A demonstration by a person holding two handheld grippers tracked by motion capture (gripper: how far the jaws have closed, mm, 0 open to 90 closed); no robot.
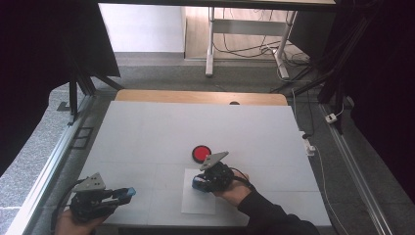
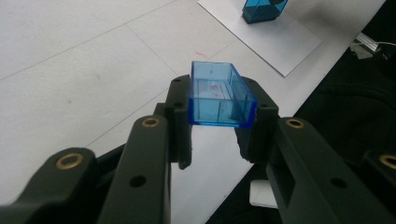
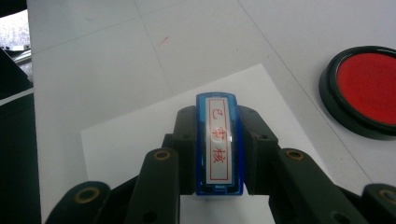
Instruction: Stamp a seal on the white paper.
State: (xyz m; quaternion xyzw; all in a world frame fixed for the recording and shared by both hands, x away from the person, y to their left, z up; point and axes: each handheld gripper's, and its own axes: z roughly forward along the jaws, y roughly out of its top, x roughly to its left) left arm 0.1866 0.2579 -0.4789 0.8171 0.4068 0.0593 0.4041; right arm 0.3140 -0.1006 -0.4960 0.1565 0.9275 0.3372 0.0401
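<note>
Two grippers work at a white table, each clamped on a blue plastic part of a stamp. Nearest the person, at the lower left of the high view, the left gripper (image 1: pixel 128 192) holds the clear blue cap (image 2: pixel 220 95) — an open-ended, hollow box — pinched across its sides between the jaws, just above the table's near edge. Further in, the right gripper (image 1: pixel 196 183) grips the blue stamp body (image 3: pixel 219 142), squeezed on its long sides, with the labelled face and its red characters turned up toward the gripper's camera. It hangs over a white sheet of paper (image 1: pixel 195 205) lying flat on the table (image 1: pixel 147 132). Beyond the paper, just past the right gripper, sits a round red ink pad (image 1: pixel 200 153) in a black rim, lid off.

The step in hand looks like stamping. To do it well, the stamp should meet the paper square and flat, pressed straight down without sliding — a tilt would likely print one edge faint. The cap is best kept aside, clear of the sheet.
</note>
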